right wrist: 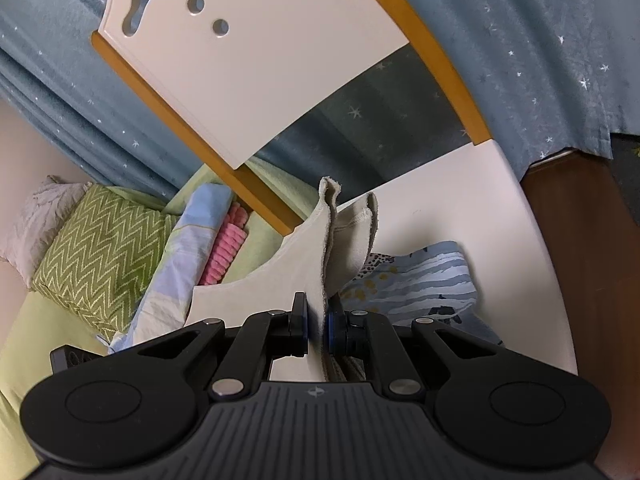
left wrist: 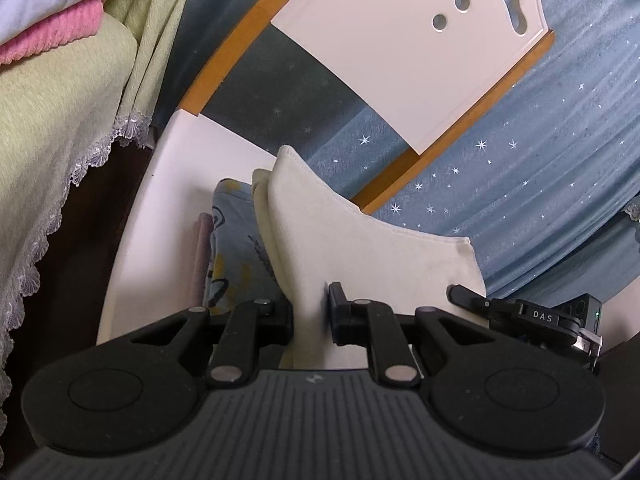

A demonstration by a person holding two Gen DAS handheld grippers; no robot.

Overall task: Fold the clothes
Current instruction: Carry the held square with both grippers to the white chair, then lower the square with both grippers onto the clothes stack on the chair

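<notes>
**Both tongs grip the cream garment above the chair seat**

The left tongs (left wrist: 310, 316) are closed on the cream garment (left wrist: 360, 240), which passes between their fingers and rises ahead of them. The right tongs (right wrist: 318, 326) pinch the same cloth at a folded edge; its doubled hem stands upright just ahead. Beneath the tongs is the white chair seat (right wrist: 460, 200), and a folded blue patterned cloth (right wrist: 424, 280) lies on it, to the right of the right tongs. Behind the garment hangs a blue star-printed curtain (left wrist: 500, 168).
</notes>
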